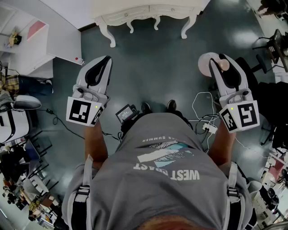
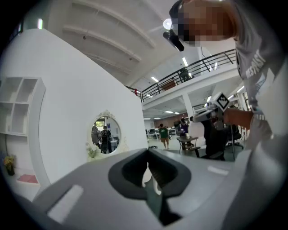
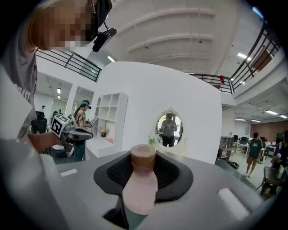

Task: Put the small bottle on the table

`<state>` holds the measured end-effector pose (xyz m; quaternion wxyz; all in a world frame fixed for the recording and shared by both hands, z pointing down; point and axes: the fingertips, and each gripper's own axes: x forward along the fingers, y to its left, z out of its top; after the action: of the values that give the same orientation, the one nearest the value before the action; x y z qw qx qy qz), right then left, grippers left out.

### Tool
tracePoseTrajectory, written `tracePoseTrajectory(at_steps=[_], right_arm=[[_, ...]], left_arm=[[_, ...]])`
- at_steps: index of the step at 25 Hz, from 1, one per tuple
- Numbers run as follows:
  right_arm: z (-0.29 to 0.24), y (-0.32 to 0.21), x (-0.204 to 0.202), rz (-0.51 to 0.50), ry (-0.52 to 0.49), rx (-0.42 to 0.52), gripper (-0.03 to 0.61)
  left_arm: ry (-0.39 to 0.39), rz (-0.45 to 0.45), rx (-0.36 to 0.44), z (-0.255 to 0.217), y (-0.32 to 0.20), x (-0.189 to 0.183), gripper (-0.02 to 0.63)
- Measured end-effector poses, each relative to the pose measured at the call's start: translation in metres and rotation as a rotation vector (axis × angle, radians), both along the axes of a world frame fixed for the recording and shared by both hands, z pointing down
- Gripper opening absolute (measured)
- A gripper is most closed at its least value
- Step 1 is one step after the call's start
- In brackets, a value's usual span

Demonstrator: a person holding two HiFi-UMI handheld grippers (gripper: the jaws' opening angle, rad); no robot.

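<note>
Small bottle [image 3: 140, 191], pink with a brown cap, is clamped between the fingers [image 3: 170, 173] of the right gripper [image 3: 143, 167] above the dark floor [image 1: 153, 67], well apart from the white tabletop [image 1: 148, 10]; the left gripper [image 2: 148, 173] has its fingers pressed together, empty

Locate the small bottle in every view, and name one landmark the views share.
Head view: upper right, small bottle between the right gripper's fingers.
Left gripper view: cannot be made out.
Right gripper view: low centre, gripped.
Shared landmark: oval mirror, in both gripper views.
</note>
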<state>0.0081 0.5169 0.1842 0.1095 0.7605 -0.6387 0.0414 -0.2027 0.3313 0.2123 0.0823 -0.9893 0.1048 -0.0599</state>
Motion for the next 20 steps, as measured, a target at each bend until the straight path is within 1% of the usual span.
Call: tracePoseTrajectory(at_steps=[13, 20], right_arm=[[-0.001, -0.003, -0.024, 0.031, -0.012, 0.003, 0.135], [-0.003, -0.014, -0.014, 0.022, -0.046, 0.008, 0.135]], left_arm=[[0.023, 0.035, -0.004, 0.002, -0.01, -0.02, 0.003], [0.021, 0.049, -0.018, 0.004, -0.017, -0.008, 0.003]])
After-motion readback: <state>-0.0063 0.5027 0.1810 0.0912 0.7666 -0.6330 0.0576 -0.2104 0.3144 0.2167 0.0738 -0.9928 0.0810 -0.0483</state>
